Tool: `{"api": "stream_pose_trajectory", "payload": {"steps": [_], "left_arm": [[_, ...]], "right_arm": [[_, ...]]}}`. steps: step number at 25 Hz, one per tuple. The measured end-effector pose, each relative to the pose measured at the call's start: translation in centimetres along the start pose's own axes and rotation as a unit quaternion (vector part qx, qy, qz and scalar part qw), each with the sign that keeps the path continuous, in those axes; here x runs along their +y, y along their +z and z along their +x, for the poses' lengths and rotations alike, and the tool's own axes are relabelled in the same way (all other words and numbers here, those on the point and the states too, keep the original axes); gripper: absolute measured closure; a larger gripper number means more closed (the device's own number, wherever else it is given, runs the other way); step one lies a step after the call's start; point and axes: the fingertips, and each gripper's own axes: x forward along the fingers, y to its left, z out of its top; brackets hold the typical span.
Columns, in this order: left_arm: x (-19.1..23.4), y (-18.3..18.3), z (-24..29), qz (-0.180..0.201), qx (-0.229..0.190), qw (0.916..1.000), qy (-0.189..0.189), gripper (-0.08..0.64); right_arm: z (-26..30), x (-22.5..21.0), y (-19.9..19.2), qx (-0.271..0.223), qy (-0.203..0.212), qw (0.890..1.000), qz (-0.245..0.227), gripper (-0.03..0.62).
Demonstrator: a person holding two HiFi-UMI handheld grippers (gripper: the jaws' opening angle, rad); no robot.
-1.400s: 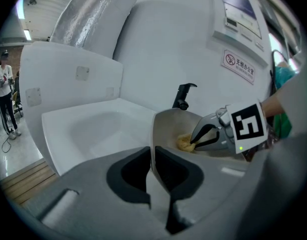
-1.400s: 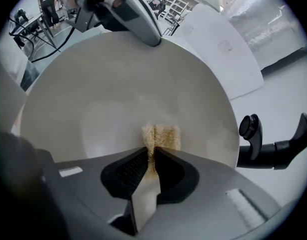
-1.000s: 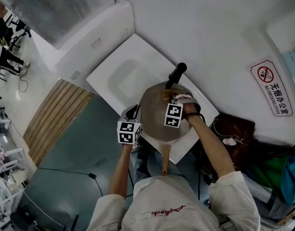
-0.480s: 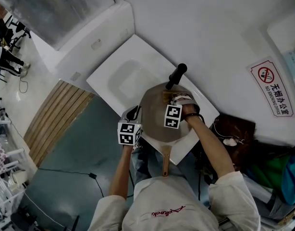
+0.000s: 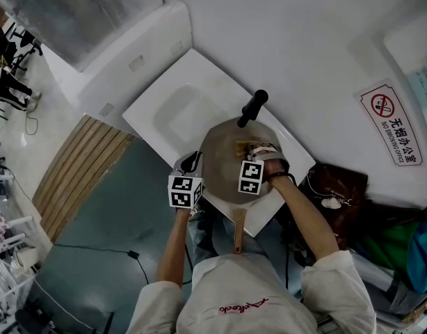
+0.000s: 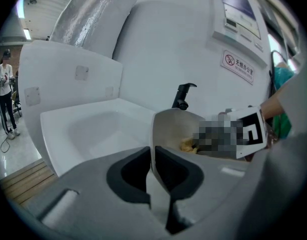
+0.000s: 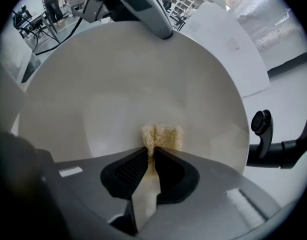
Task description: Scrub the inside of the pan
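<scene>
Since the earlier frames the right gripper (image 7: 152, 154) has been drawn a little toward the near rim of the pan (image 7: 123, 84), and the sponge (image 7: 162, 135) with it. The left gripper (image 6: 152, 159) and the pan are seen where they were.

The right gripper's jaws are pressed together on the yellow sponge, which is pinched at its near end. Its free end is laid flat against the pan's pale inner floor, right of the middle. No other thing is seen inside the pan.

The left gripper's jaws are closed on the pan's thin left rim, which is seen running up between them in the left gripper view. From the right gripper view this gripper is seen at the far rim, opposite the sponge.

The pan is held over the near end of the white sink (image 5: 179, 110), and that end is covered by it. A wooden handle (image 5: 238, 232) is pointed toward the person, past the sink's near corner. The basin at the sink's far end is left uncovered.

A black tap (image 5: 252, 108) is mounted on the sink's edge along the wall, just beyond the pan's far rim. It stands close to the right gripper's path but apart from it.

A no-smoking sign (image 5: 389, 122) is fixed to the wall well right of the sink. A brown bag (image 5: 339, 186) is set beside the sink's right corner. Slatted boards (image 5: 78, 165) are laid on the floor to the left.
</scene>
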Motion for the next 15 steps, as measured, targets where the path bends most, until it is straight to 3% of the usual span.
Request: {"api": "stream_pose_trajectory", "payload": {"steps": [15], "left_arm": [[0.0,-0.1,0.0,0.001,0.001,1.0,0.004,0.529]], "right_arm": [[-1.5,6.5,0.3,-0.001,0.052,0.997,-0.057,0.538]]}}
